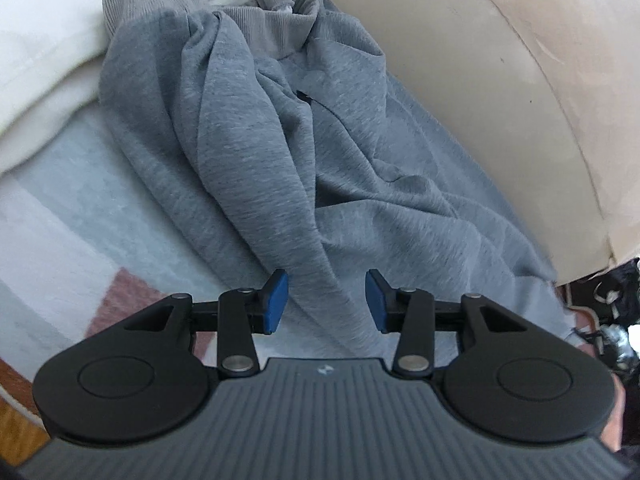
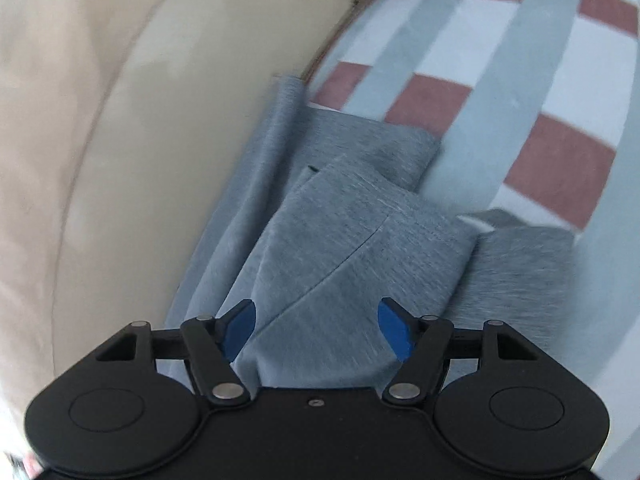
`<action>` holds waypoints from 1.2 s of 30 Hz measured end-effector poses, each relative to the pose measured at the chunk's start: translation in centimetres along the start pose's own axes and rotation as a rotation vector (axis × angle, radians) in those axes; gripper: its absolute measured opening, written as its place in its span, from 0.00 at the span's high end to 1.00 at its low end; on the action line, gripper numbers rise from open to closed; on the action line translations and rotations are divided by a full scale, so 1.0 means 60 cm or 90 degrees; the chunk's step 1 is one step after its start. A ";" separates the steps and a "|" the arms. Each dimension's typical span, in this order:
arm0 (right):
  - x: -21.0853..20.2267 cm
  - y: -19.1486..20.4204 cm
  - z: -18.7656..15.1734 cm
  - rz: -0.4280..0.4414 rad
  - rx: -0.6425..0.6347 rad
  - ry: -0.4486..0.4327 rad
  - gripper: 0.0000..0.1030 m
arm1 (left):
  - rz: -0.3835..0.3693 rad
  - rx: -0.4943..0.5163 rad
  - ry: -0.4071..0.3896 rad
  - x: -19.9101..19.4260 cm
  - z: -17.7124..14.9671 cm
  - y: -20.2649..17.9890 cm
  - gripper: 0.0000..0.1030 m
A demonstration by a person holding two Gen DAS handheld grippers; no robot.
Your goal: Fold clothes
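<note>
A grey sweat garment (image 1: 280,152) lies crumpled on the checked bedspread (image 1: 60,220), its ribbed band (image 1: 276,20) bunched at the far end. My left gripper (image 1: 326,300) hangs just over the near part of it. The blue pads (image 1: 276,300) stand apart, with a ridge of cloth showing between them that neither pad presses. In the right wrist view, folded flaps of the same garment (image 2: 352,240) with a curved seam lie beneath my right gripper (image 2: 318,326). Its jaws are wide apart above the cloth, and its blue pads (image 2: 240,328) touch nothing.
A beige padded surface (image 1: 480,80) runs along one side of the garment and also appears in the right wrist view (image 2: 120,120). A white pillow (image 1: 48,40) lies at the far left. Dark clutter (image 1: 616,308) sits at the right edge. The red, white and grey checks (image 2: 520,80) stretch away to the right.
</note>
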State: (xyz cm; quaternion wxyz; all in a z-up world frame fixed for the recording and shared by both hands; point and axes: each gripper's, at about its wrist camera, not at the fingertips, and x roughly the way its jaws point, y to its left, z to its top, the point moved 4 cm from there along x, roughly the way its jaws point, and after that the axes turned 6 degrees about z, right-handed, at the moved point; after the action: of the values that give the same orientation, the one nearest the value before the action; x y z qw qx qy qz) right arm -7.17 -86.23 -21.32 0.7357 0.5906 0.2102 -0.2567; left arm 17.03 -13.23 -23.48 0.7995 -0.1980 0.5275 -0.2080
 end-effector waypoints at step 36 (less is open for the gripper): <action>-0.122 0.084 -0.056 -0.032 -0.090 -0.053 0.37 | -0.014 0.147 0.075 0.017 -0.069 -0.086 0.76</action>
State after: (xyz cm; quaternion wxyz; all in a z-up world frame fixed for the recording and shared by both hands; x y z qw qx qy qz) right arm -9.73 -81.14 -13.74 0.7768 0.5206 0.2119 -0.2839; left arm 12.93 -18.49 -23.02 0.7825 -0.0979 0.5435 -0.2877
